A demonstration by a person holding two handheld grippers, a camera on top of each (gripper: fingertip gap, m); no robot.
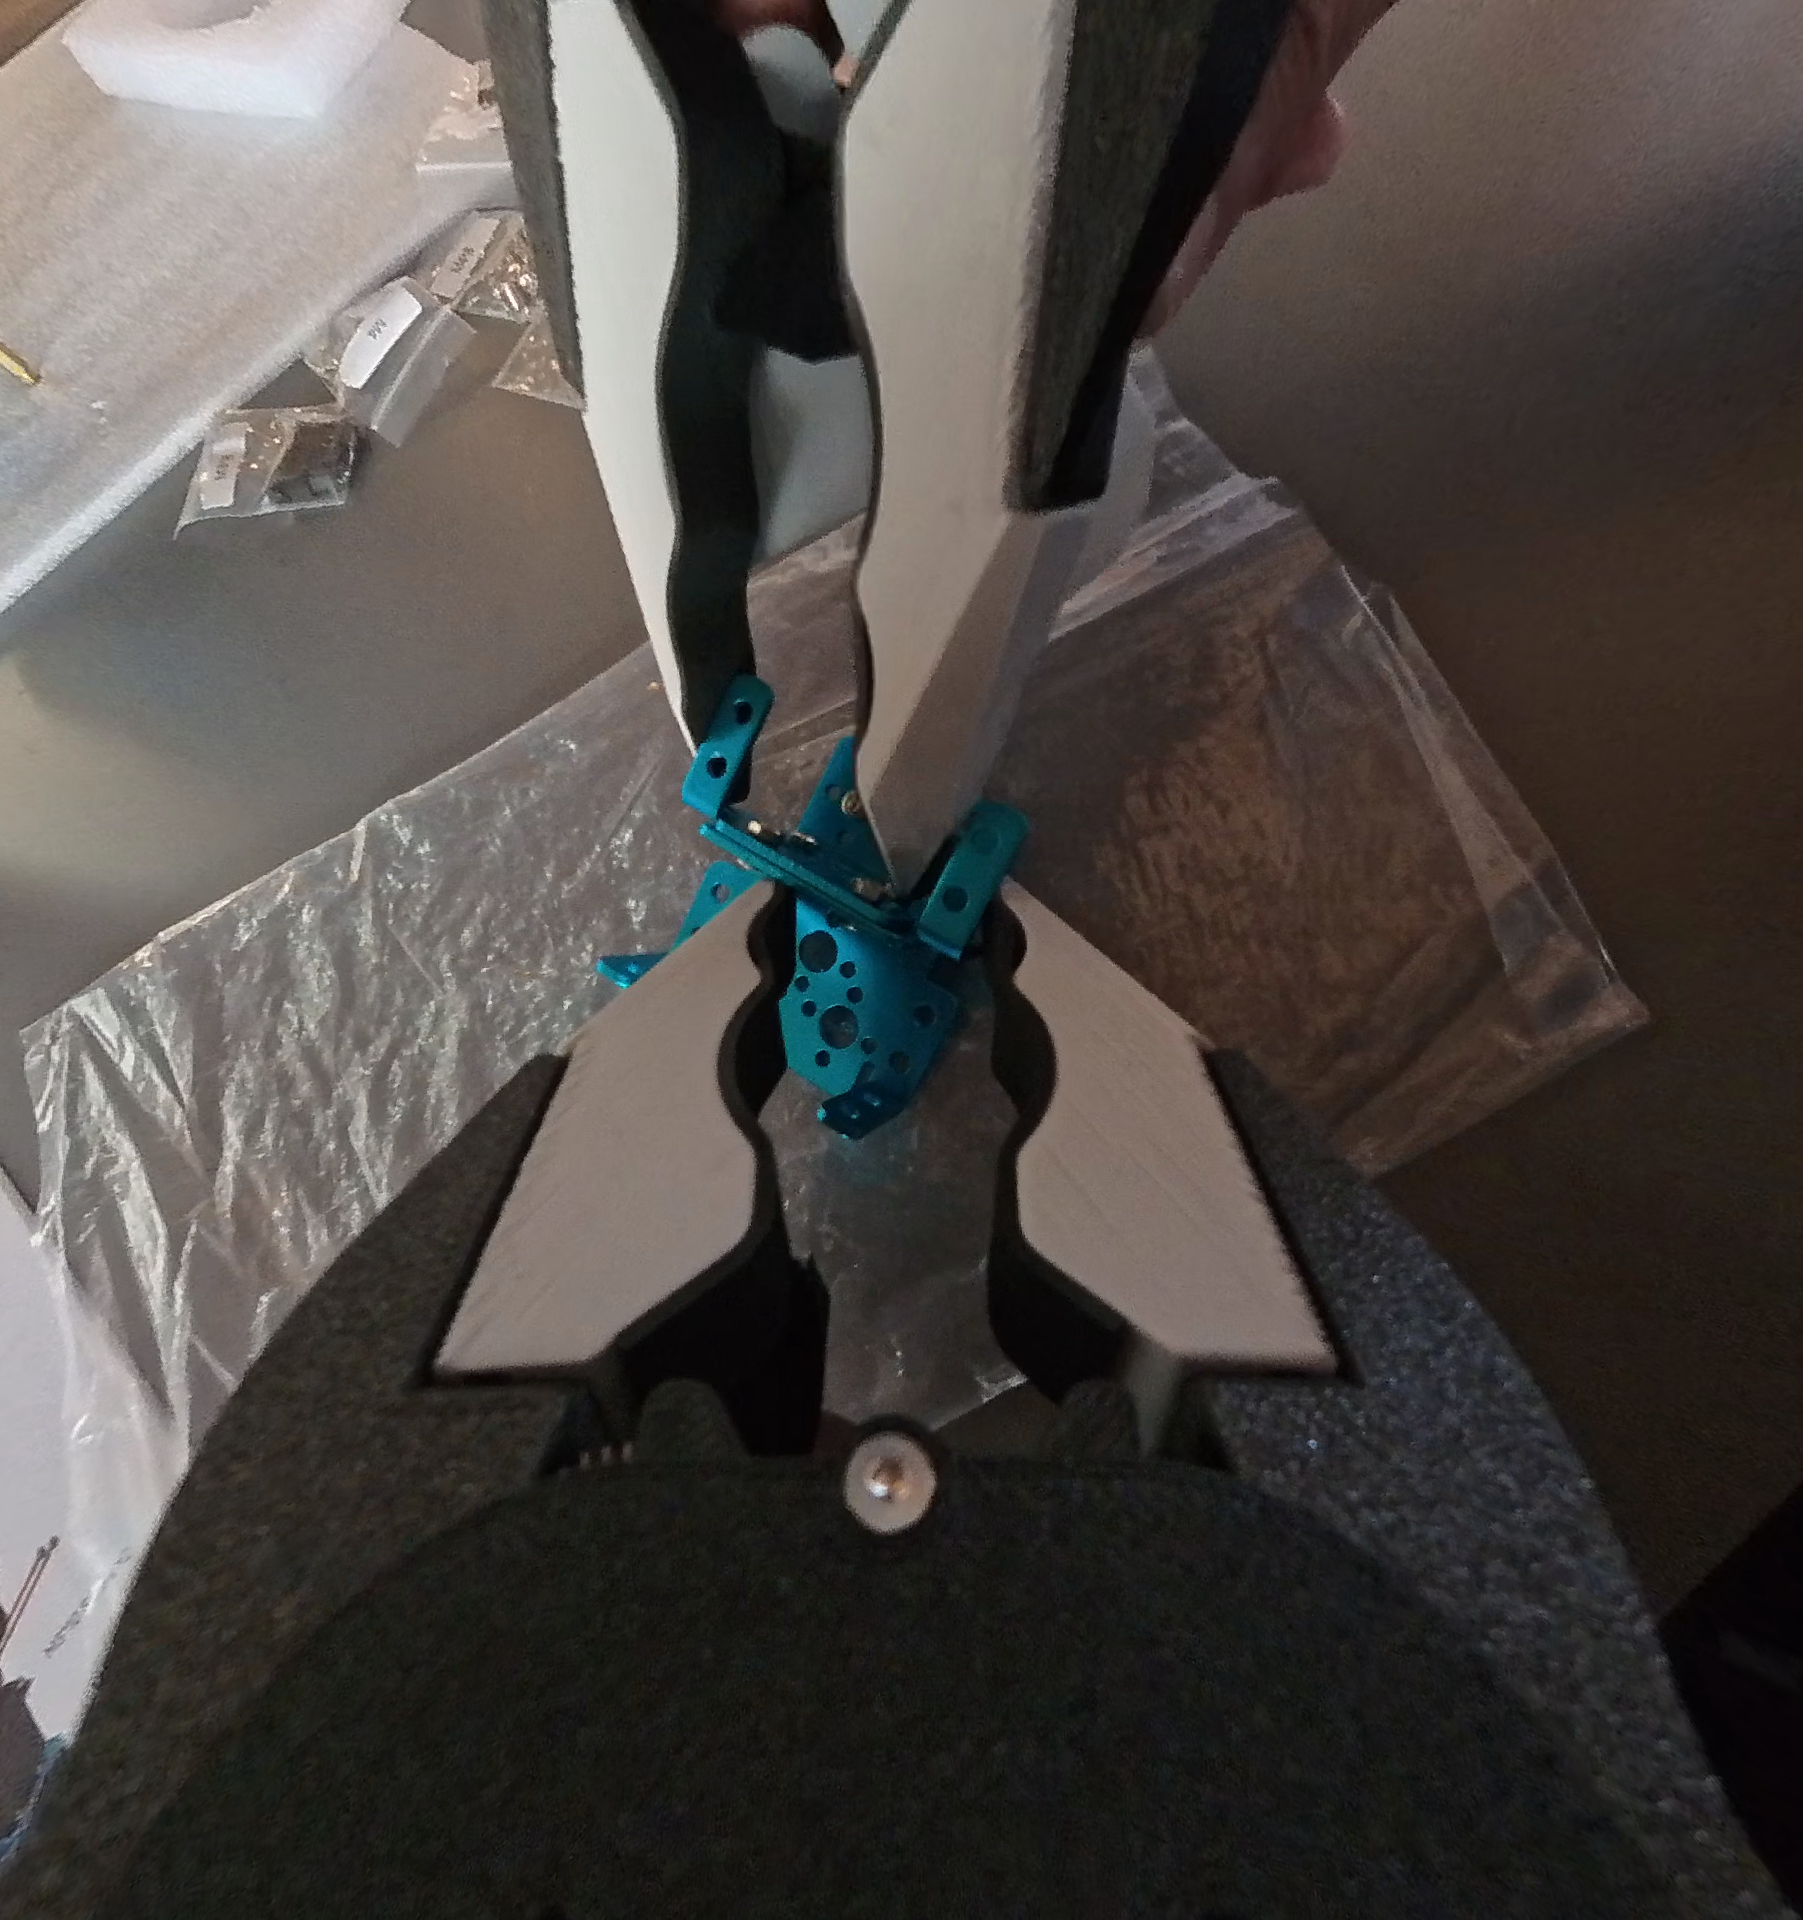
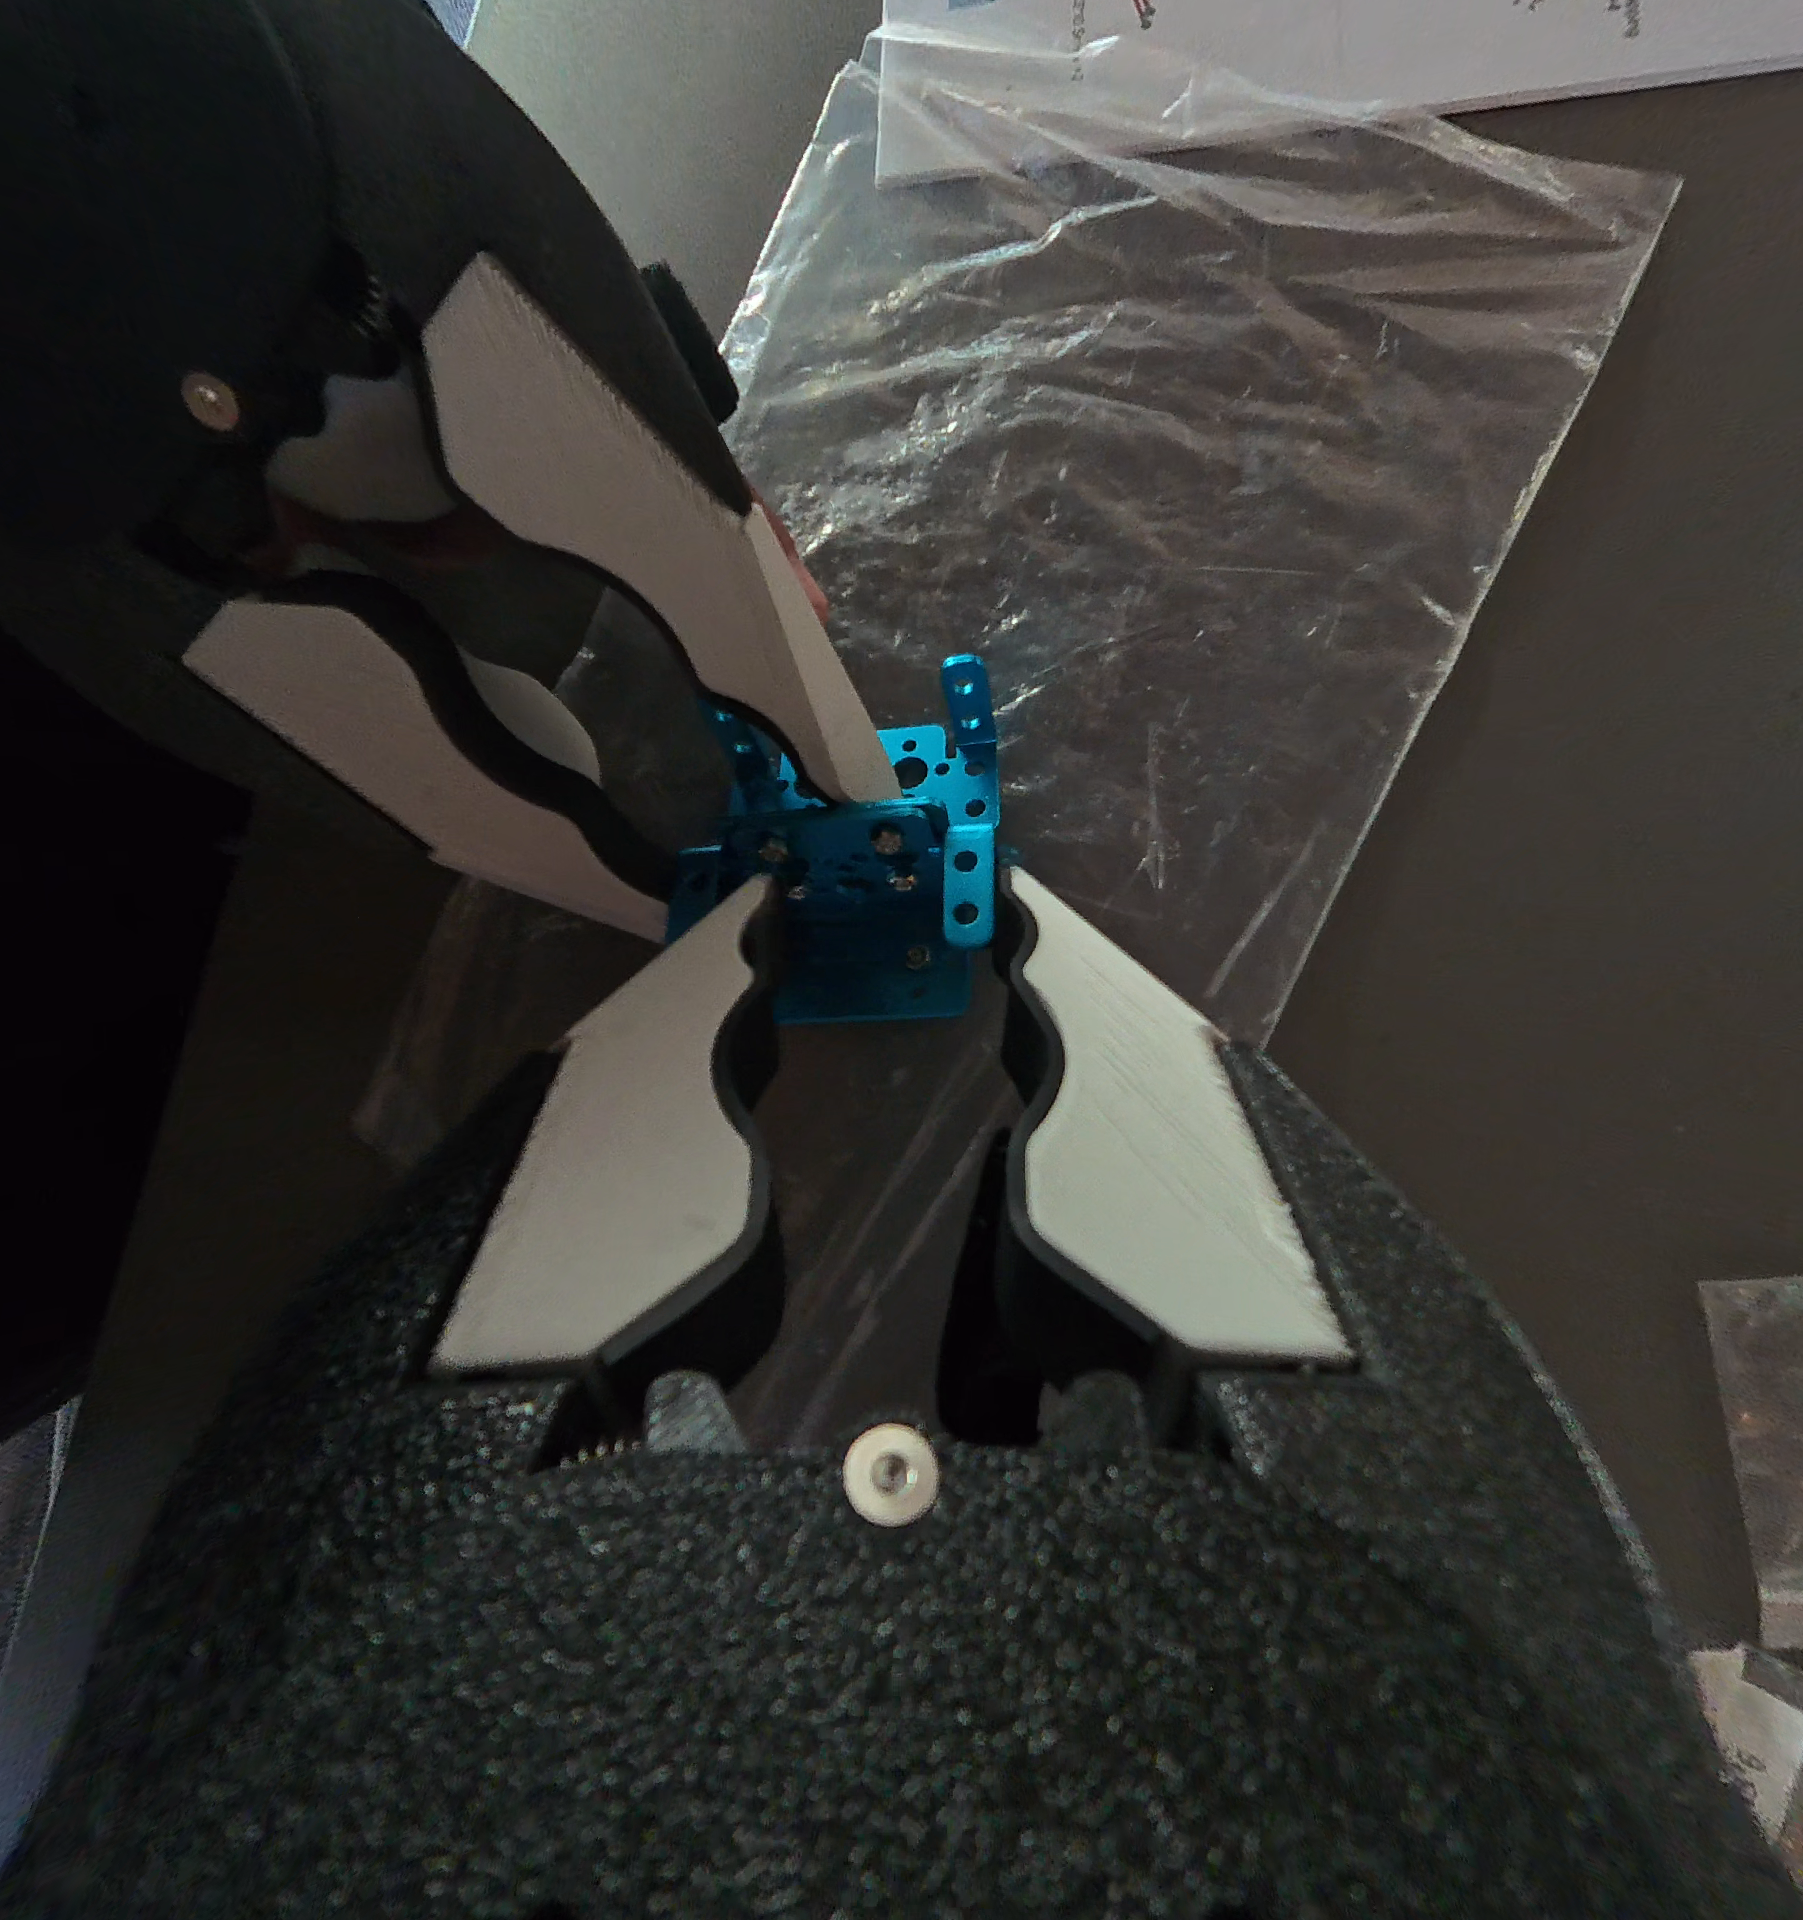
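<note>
A blue anodised metal bracket assembly (image 1: 855, 997) with many holes and small screws is held just above a clear plastic bag. My left gripper (image 1: 881, 899) is shut on it, one white finger on each side. My right gripper (image 1: 788, 790) comes in from the far side, its fingers closed across the upper brackets. In the right wrist view the right gripper (image 2: 889, 881) clamps the assembly (image 2: 876, 977) at both side edges. The left gripper (image 2: 767, 854) reaches in from the upper left and grips the same assembly.
A crinkled clear plastic bag (image 1: 357, 987) lies on the dark brown table (image 1: 1603, 312) below the grippers, also in the right wrist view (image 2: 1188, 468). Small bags of hardware (image 1: 284, 468) and white foam (image 1: 222, 52) lie far left. A white booklet (image 2: 1396, 52) and more small bags (image 2: 1780, 1455) lie right.
</note>
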